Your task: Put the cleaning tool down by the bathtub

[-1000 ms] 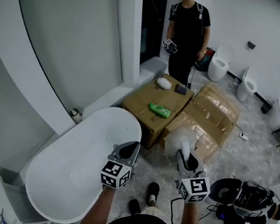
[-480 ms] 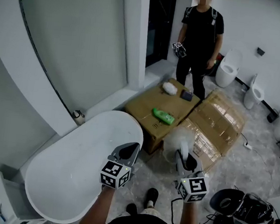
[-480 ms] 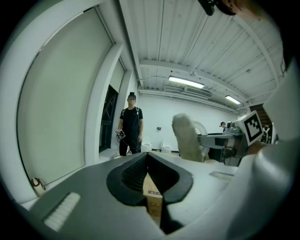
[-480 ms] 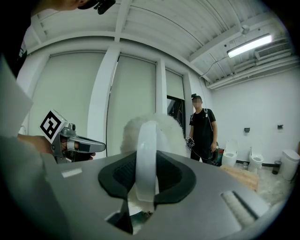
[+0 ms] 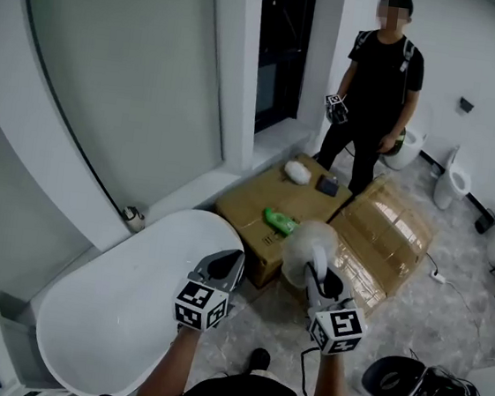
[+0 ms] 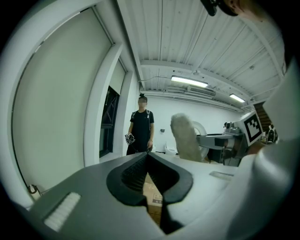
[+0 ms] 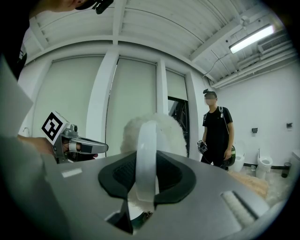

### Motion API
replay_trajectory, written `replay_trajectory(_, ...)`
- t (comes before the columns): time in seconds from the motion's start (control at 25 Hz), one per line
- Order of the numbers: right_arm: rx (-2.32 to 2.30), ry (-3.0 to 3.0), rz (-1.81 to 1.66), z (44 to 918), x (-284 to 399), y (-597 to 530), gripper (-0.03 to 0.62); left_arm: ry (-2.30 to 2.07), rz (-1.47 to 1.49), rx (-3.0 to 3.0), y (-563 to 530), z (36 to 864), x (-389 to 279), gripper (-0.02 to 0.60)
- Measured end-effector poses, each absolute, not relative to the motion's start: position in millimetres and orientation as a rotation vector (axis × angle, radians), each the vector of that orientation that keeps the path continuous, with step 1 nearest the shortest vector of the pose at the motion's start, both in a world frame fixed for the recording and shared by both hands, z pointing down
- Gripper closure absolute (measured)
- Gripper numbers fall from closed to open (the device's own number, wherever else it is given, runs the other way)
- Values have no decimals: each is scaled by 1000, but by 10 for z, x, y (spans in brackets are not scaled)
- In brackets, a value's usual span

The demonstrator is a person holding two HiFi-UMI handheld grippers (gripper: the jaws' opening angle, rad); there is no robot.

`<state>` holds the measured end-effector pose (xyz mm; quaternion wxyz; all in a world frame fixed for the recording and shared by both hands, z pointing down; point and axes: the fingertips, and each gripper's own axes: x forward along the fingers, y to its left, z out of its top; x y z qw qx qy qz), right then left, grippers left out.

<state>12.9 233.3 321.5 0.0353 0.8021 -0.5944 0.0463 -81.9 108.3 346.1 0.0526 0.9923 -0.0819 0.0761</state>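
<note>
Bathtub [image 5: 119,311] below; right hand-held gripper [image 5: 316,277] outstretched, clamping cleaning tool [image 5: 305,242]

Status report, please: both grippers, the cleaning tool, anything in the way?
Left gripper shut, empty. Right gripper shut on cleaning tool, held in the air right of the bathtub. Cardboard boxes just ahead of it.

No text, label or number can be read anywhere.
</note>
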Motion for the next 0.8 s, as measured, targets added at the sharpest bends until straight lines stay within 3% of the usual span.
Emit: replay_trajectory(0.8, 2395, -1939, 217, 3425, 830, 2347, 502, -341, 270, 2993, 1226, 3580, -131, 584)
